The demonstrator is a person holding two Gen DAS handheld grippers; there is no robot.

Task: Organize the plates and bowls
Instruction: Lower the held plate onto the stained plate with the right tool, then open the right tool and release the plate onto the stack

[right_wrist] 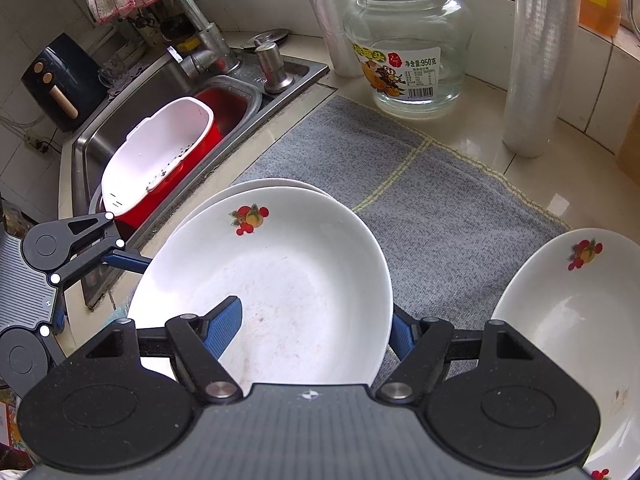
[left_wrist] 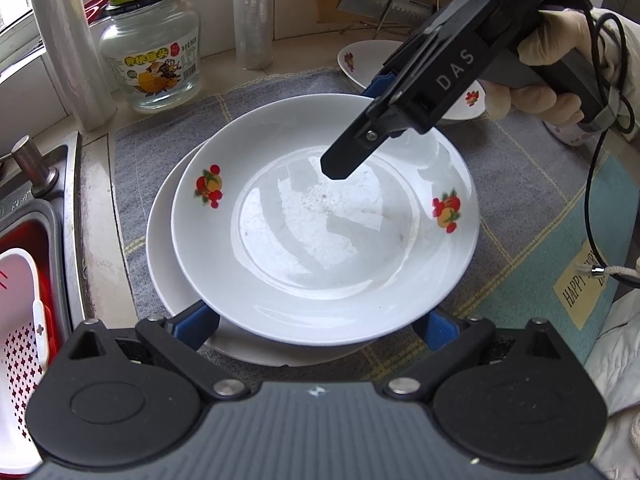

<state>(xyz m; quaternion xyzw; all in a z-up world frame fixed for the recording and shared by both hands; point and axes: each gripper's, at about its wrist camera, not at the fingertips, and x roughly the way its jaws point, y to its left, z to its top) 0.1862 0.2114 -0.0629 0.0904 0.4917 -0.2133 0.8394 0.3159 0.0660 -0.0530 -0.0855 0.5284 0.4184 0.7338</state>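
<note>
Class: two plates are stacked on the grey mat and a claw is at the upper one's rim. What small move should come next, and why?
Probably slide the fruit-print plate a little toward the sink. It sits off-centre on the plain plate, whose rim shows only on the sink side. The right claw has one finger inside the rim and one outside, well placed to guide it.

Bright, soft daylight falls from beyond the glass jar (left_wrist: 150, 54); glare patches sheen the top plate (left_wrist: 326, 236); fisheye bending warps both views' edges.
</note>
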